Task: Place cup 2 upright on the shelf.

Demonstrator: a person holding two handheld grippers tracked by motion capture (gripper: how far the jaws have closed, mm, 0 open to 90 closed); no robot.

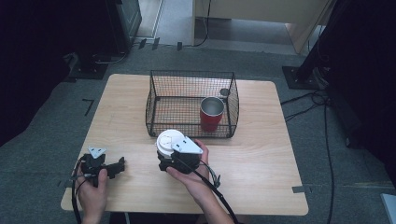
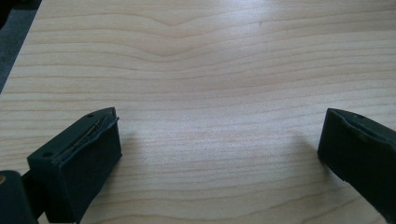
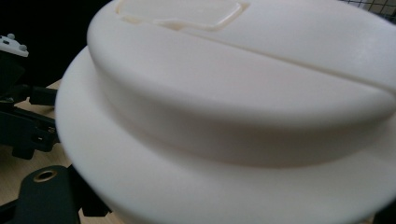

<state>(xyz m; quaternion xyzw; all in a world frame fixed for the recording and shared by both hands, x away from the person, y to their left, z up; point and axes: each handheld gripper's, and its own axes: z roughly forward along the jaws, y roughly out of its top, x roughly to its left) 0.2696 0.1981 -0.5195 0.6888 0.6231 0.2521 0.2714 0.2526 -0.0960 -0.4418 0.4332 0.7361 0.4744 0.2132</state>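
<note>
White lid (image 1: 167, 139) sits on the bench (image 1: 261, 154) just in front of the wire basket (image 1: 159, 100), my right claw (image 1: 164, 154) clamped on it, left claw (image 1: 119, 165) wide open, holding nothing.

Cup (image 1: 211, 113) in basket (image 1: 154, 100); lid (image 1: 168, 140) before it.

The high view is dim at its corners, with even light falling on the pale wooden counter (image 1: 261, 154) and soft shadows. In the right gripper view the white lid (image 3: 233, 116) sits very close, soft and blurred. The left gripper view is sharp, its wood grain clear.
</note>
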